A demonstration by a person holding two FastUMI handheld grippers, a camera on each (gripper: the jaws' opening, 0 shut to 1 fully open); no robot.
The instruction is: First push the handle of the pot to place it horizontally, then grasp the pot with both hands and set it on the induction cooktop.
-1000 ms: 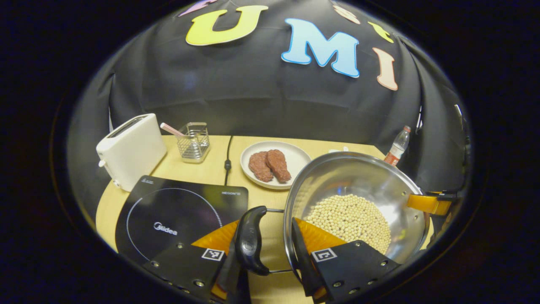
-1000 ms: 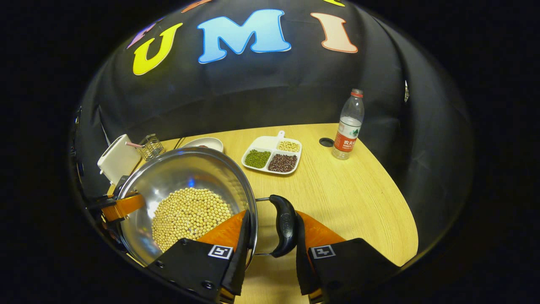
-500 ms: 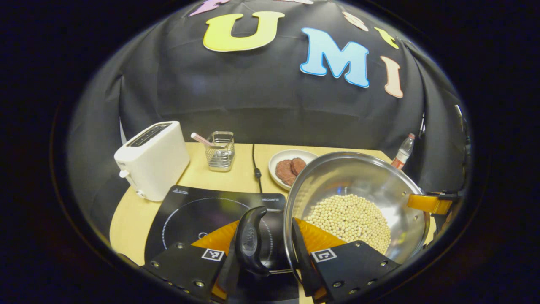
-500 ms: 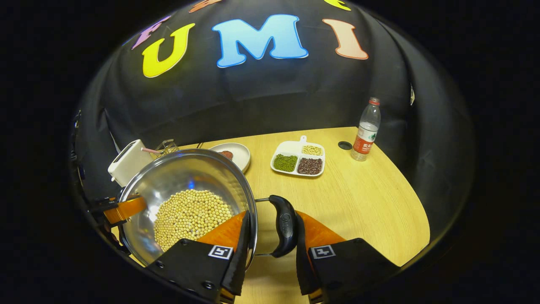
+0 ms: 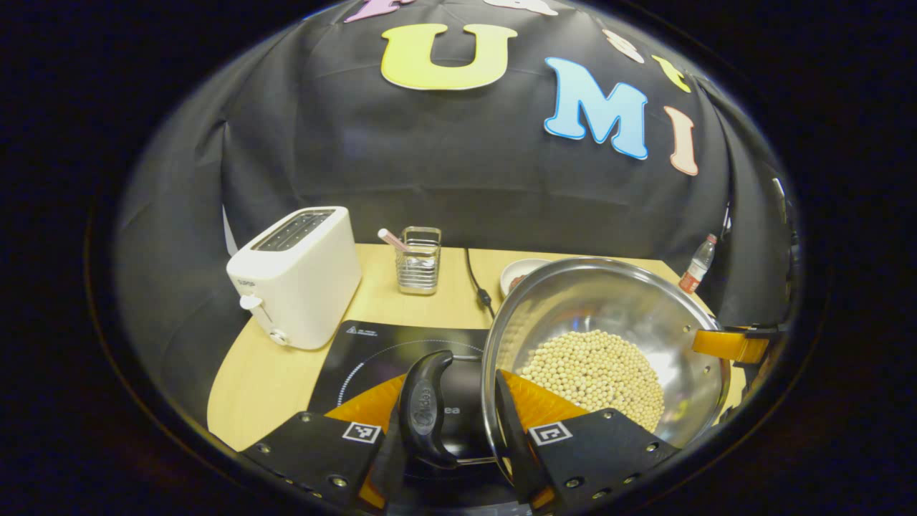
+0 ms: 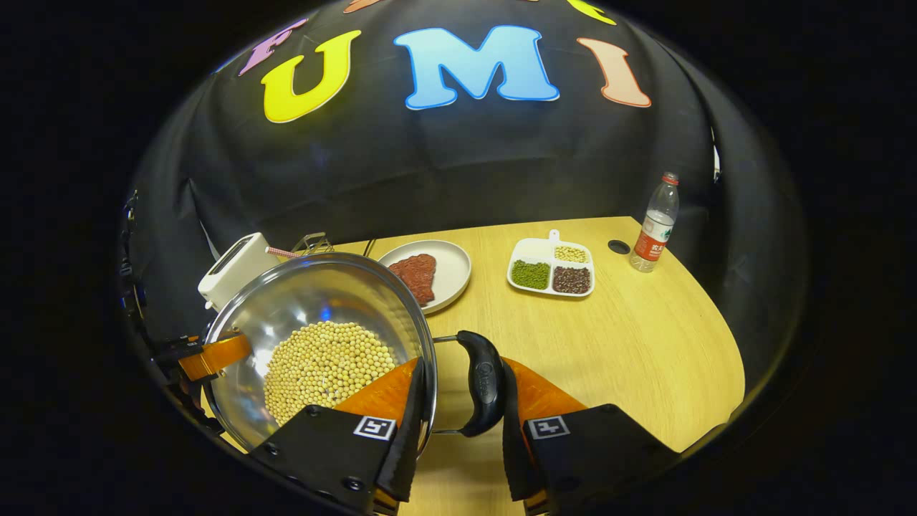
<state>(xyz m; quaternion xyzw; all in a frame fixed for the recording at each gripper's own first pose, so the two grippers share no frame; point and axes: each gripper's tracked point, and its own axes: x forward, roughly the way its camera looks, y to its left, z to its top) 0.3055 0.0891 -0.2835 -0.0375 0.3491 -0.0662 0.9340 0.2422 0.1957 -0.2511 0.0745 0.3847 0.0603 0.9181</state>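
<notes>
A steel pot (image 5: 609, 308) holding pale soybeans (image 5: 594, 373) hangs between both grippers. My left gripper (image 5: 448, 401) is shut on its black left handle (image 5: 425, 408), with one finger inside the rim. Under that handle lies the black induction cooktop (image 5: 365, 347). In the right gripper view the pot (image 6: 315, 308) fills the left side, and my right gripper (image 6: 462, 373) is shut on the black right handle (image 6: 483, 383). Each view shows the other gripper (image 5: 731, 344) (image 6: 208, 356) at the pot's far rim.
A white toaster (image 5: 297, 276) and a wire holder (image 5: 419, 258) stand behind the cooktop, with a cable (image 5: 476, 283) beside them. A plate with meat (image 6: 430, 272), a divided tray of beans (image 6: 551, 269) and a water bottle (image 6: 652, 233) sit on the wooden table (image 6: 630, 358).
Both grippers have carried the pot to the left. The cooktop has come under the left handle, and the meat plate has slipped behind the pot in the left gripper view.
</notes>
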